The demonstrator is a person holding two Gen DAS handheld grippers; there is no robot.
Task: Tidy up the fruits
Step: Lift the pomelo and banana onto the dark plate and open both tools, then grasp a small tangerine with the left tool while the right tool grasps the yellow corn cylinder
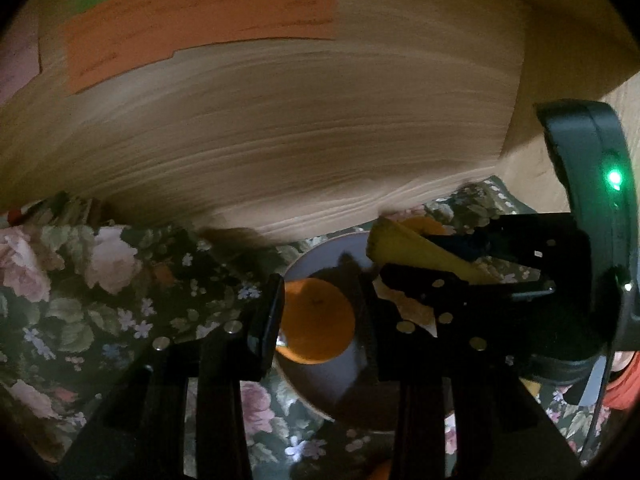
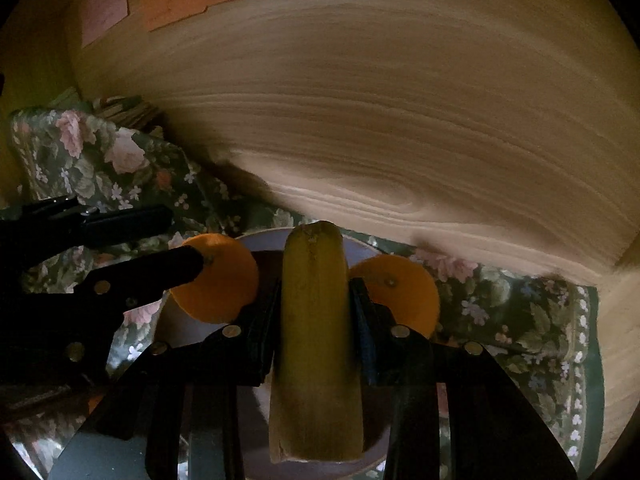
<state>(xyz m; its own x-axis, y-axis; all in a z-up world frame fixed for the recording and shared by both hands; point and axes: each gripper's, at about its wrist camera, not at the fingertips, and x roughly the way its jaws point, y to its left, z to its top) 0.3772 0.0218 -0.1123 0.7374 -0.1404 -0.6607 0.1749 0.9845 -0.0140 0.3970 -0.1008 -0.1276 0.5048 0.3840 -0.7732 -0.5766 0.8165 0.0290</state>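
A white plate (image 1: 316,258) with a wooden rim lies on a floral cloth. In the left wrist view an orange (image 1: 316,322) sits between the fingers of my left gripper (image 1: 318,320), just above the plate; the pads seem to touch it. My right gripper (image 2: 314,320) is shut on a yellow-green banana (image 2: 314,328), held over the plate (image 2: 262,240). It also shows in the left wrist view (image 1: 460,268), with the banana (image 1: 404,246). In the right wrist view one orange (image 2: 224,276) is at my left gripper's (image 2: 200,248) tips and a second orange (image 2: 400,292) lies on the right.
A wooden wall (image 2: 400,120) stands close behind the plate, with orange (image 1: 200,24), green and pink paper notes stuck on it. The floral cloth (image 1: 100,300) covers the surface and bunches up at the left. A wooden side panel (image 2: 620,340) stands at the right.
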